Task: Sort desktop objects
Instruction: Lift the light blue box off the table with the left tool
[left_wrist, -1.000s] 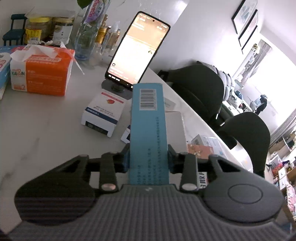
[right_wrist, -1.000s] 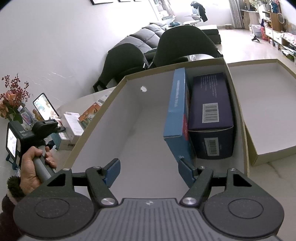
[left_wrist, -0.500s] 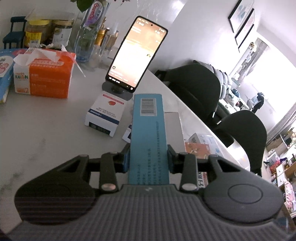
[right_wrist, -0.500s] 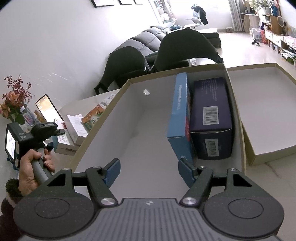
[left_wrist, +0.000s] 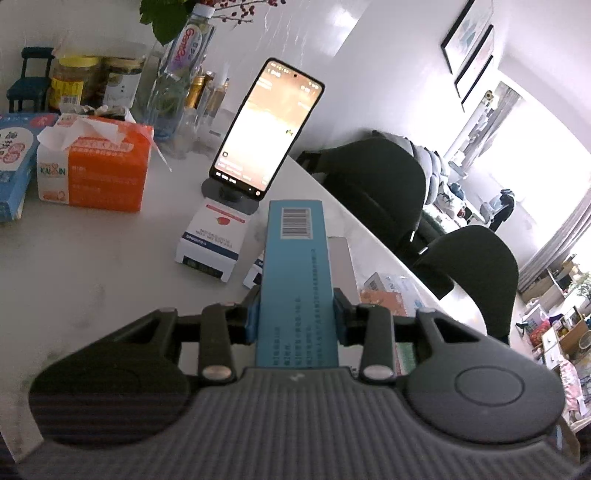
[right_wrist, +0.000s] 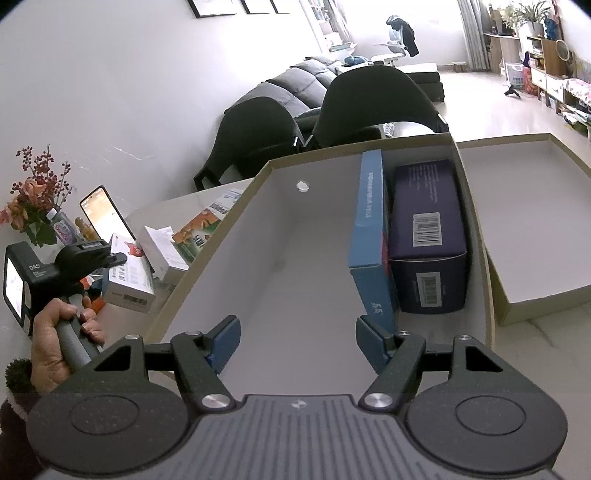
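My left gripper is shut on a long light-blue box with a barcode at its far end, held above the white table. Below it lie a white box with a red print and other small boxes. In the right wrist view my right gripper stands open over the near edge of a large cardboard box with a white inside. A blue box stands on edge in it beside a dark purple box. A hand holds the left gripper's handle at the left.
A phone on a stand, an orange tissue pack, jars and a bottle stand at the table's back. The box lid lies to the right of the cardboard box. Dark chairs stand beyond the table.
The left gripper has risen a little with the light-blue box and shifted, so the phone and tissue pack sit farther off. The right gripper has stayed still.
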